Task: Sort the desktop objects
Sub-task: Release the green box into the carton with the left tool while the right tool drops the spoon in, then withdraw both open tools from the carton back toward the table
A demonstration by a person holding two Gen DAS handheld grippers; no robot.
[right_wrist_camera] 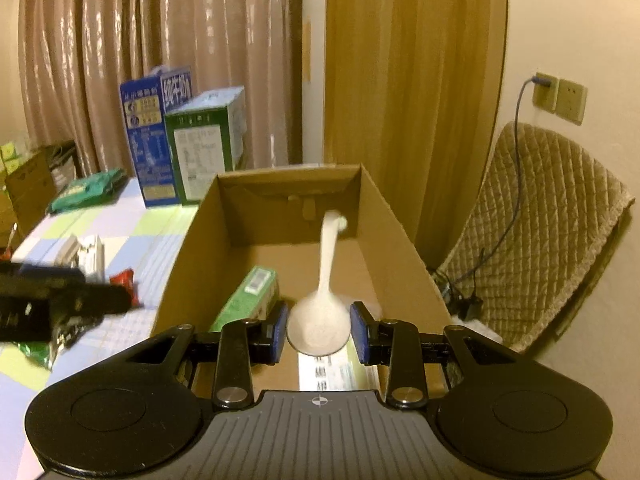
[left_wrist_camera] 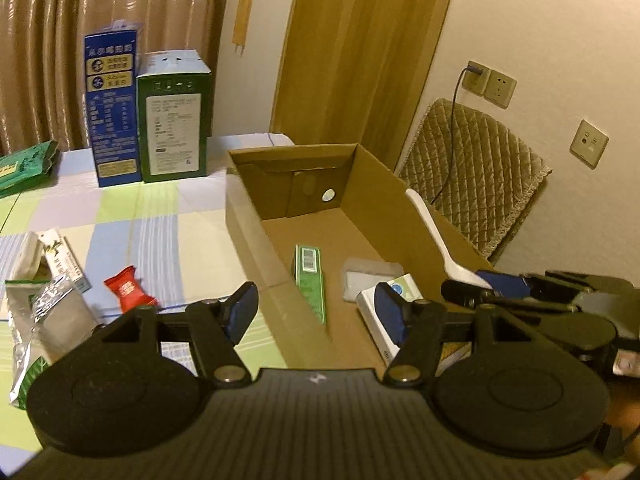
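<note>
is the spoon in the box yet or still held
Held. The right gripper has its pads at either side of the spoon bowl, handle pointing forward over the open box. Whether the pads press it, cannot tell.

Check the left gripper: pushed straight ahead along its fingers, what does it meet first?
Probably the long green box on the floor of the cardboard box, dead ahead of the open left gripper. Depth is unclear; the carton's near left wall could catch the left finger first.

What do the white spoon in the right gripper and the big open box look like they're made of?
The white spoon looks like matte moulded plastic: uniformly white and dull, though blur leaves ceramic possible. The open box is plain brown corrugated cardboard, unprinted, with folded flaps and cut edges visible on its end wall.
</note>
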